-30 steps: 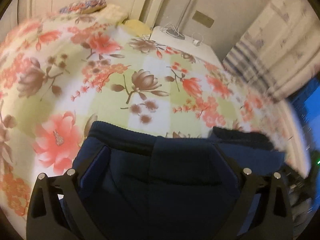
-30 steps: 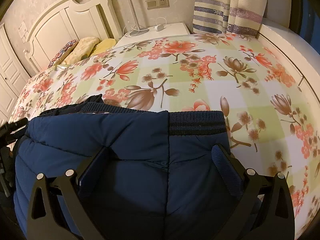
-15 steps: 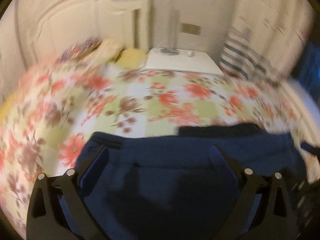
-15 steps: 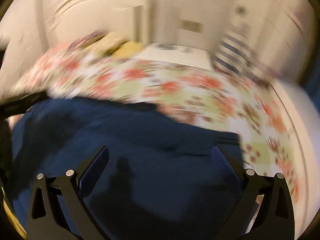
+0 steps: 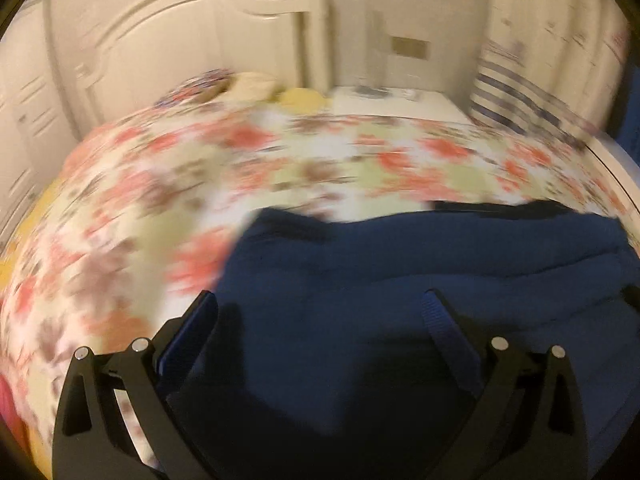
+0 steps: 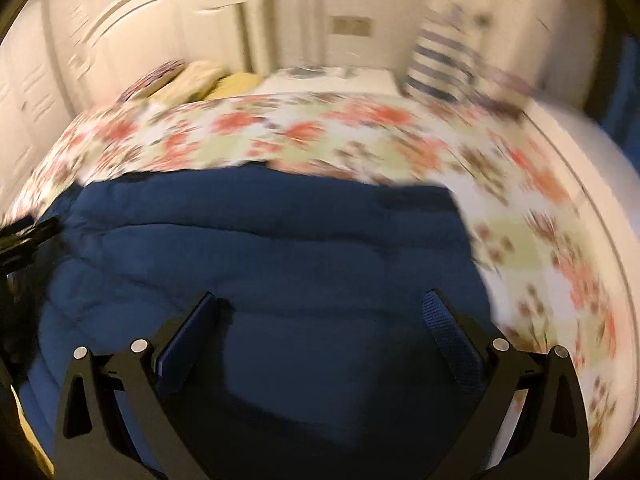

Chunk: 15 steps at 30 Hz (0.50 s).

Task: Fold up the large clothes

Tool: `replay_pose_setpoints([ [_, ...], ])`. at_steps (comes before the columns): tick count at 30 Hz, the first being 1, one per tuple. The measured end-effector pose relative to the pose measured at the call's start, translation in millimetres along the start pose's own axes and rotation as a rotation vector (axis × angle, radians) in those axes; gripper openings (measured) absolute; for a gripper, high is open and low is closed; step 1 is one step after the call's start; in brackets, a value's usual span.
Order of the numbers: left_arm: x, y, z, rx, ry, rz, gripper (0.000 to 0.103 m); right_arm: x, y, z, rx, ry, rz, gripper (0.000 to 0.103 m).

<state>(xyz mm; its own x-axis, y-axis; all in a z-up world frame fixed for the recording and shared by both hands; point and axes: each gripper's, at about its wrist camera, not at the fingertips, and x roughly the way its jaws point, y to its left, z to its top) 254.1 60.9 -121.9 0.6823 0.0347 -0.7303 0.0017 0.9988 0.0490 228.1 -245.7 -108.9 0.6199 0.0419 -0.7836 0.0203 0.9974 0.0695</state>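
A dark blue padded garment [image 5: 420, 272] lies folded on the floral bedspread [image 5: 200, 184]. In the left wrist view it fills the lower right, its ribbed dark hem at the far edge. My left gripper [image 5: 322, 304] hovers over the garment's left part, jaws wide apart with nothing between them. In the right wrist view the same garment [image 6: 260, 248] spreads across the lower left, and my right gripper [image 6: 322, 304] stands open above its right part. Both views are blurred by motion.
A white headboard [image 5: 180, 40] and pillows [image 6: 208, 80] stand at the far end of the bed. A white bedside table [image 5: 392, 100] and striped curtain [image 6: 444, 60] are at the back right. The other gripper's black frame [image 6: 24, 236] shows at the left edge.
Both grippers have pulled back and risen, staying open. More of the headboard and wall shows now. The garment lies flatter and wider on the bedspread.
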Motion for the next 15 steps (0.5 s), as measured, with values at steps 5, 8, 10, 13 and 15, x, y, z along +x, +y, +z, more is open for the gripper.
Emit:
replay_pose_setpoints([
  [5, 26.0, 58.4, -10.0, -0.234, 0.108, -0.152, 0.101, 12.3, -9.3, -6.2, 0.039, 0.013, 0.044, 0.099],
  [8, 26.6, 54.5, -9.1, -0.218, 0.111, -0.139, 0.101, 13.6, -9.6, -8.4, 0.036, 0.016, 0.044, 0.099],
  [10, 21.7, 49.1, -8.9, -0.202, 0.094, -0.111, 0.101, 9.5, -13.4, -9.6, 0.054, 0.007, 0.062, 0.098],
  [13, -8.1, 32.9, -7.2, -0.134, 0.014, -0.005, 0.101, -15.5, -8.6, -12.9, 0.037, -0.05, -0.003, 0.098],
  [15, -37.4, 14.3, -7.9, -0.076, -0.051, -0.049, 0.101, -37.3, 10.4, -14.7, -0.004, -0.1, 0.033, 0.098],
])
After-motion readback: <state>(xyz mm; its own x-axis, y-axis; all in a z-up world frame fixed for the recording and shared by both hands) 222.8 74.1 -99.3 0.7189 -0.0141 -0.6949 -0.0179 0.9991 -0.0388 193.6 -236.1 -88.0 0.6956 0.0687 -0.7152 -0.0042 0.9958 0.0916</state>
